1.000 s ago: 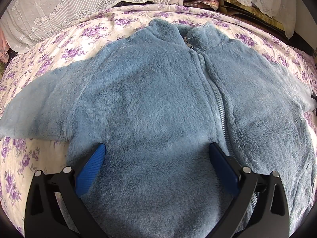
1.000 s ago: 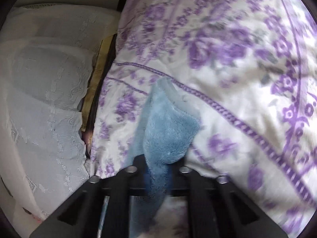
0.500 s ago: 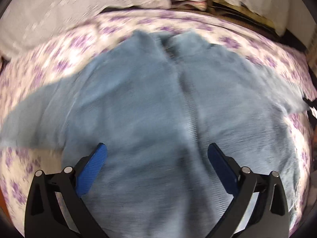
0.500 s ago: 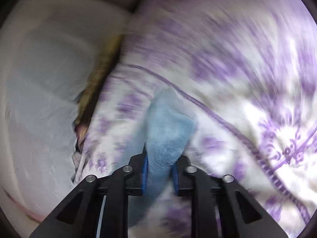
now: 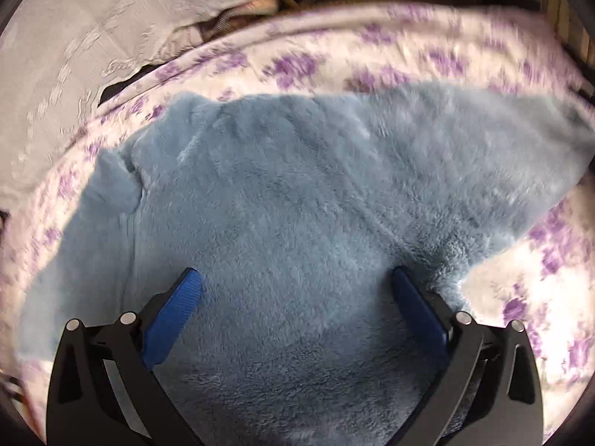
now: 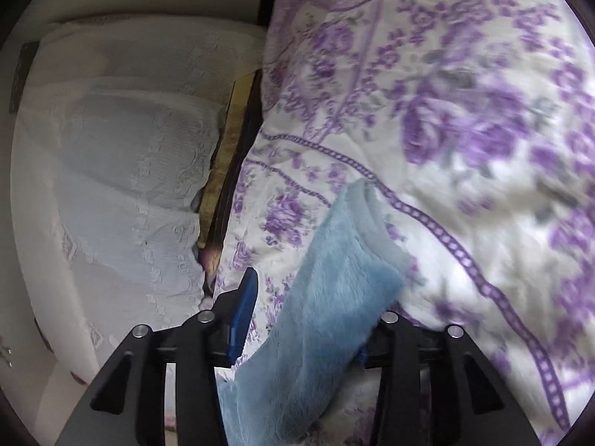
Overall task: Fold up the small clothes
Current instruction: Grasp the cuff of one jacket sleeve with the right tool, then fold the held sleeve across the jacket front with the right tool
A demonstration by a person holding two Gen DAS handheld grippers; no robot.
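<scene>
A fluffy blue fleece jacket (image 5: 297,193) lies spread flat on a white bedspread with purple flowers (image 5: 427,63). One sleeve (image 5: 502,156) reaches out to the right. My left gripper (image 5: 297,290) hovers over the jacket's body, open wide, with only fleece below its blue pads (image 5: 178,304). In the right wrist view the sleeve's cuff end (image 6: 334,297) lies between the fingers of my right gripper (image 6: 308,319). Its jaws are opening. The left pad (image 6: 245,308) stands apart from the fabric; the other pad is hidden behind the sleeve.
White lace-covered pillows (image 6: 111,186) lie along the bed's far side, also at the top left of the left wrist view (image 5: 74,37). A dark gap with a yellowish edge (image 6: 227,137) separates them from the bedspread (image 6: 465,111). Bunched cloth (image 5: 241,11) sits behind the jacket.
The left gripper has swept sideways over the jacket toward the right sleeve, so the zipper has left view. The right gripper's jaws, earlier shut on the cuff, have parted.
</scene>
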